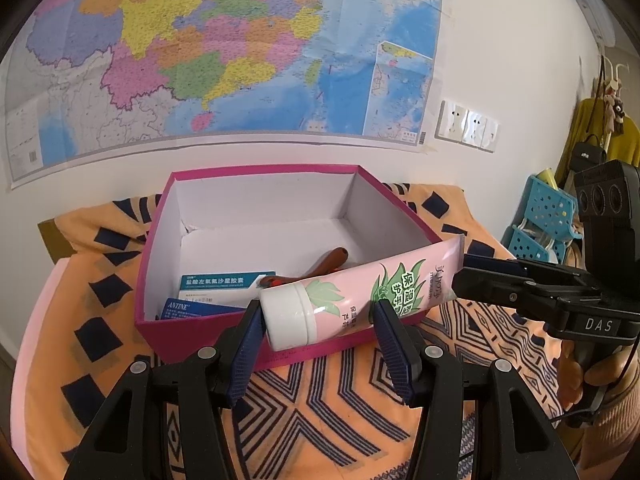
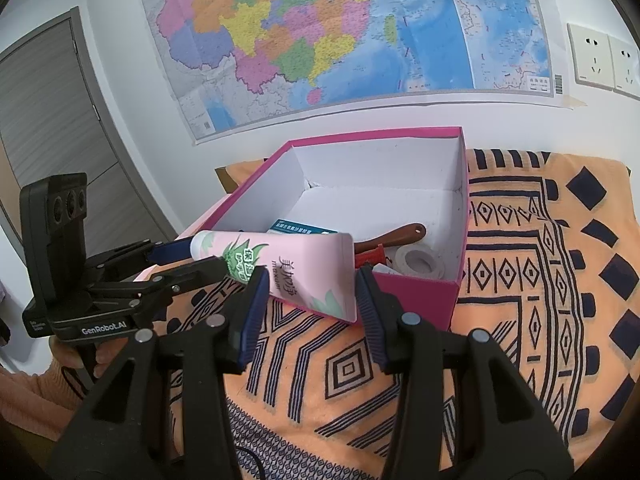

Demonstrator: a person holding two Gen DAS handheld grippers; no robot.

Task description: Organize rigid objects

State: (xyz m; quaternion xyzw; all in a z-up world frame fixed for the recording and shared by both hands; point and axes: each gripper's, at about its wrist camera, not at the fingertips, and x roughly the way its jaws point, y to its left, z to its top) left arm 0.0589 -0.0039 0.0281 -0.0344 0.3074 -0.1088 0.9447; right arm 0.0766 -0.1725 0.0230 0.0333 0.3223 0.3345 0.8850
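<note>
The pink tube [image 1: 360, 292] is held level above the near wall of the pink box [image 1: 208, 330], which sits on the patterned cloth [image 1: 320, 412]. The left gripper [image 1: 320, 320] pinches its white cap end; the right gripper [image 2: 312, 280] pinches its flat crimped end. Inside the box lie a brown-handled tool [image 2: 394, 240], a tape roll [image 2: 420, 262] and medicine cartons [image 1: 224, 284].
</note>
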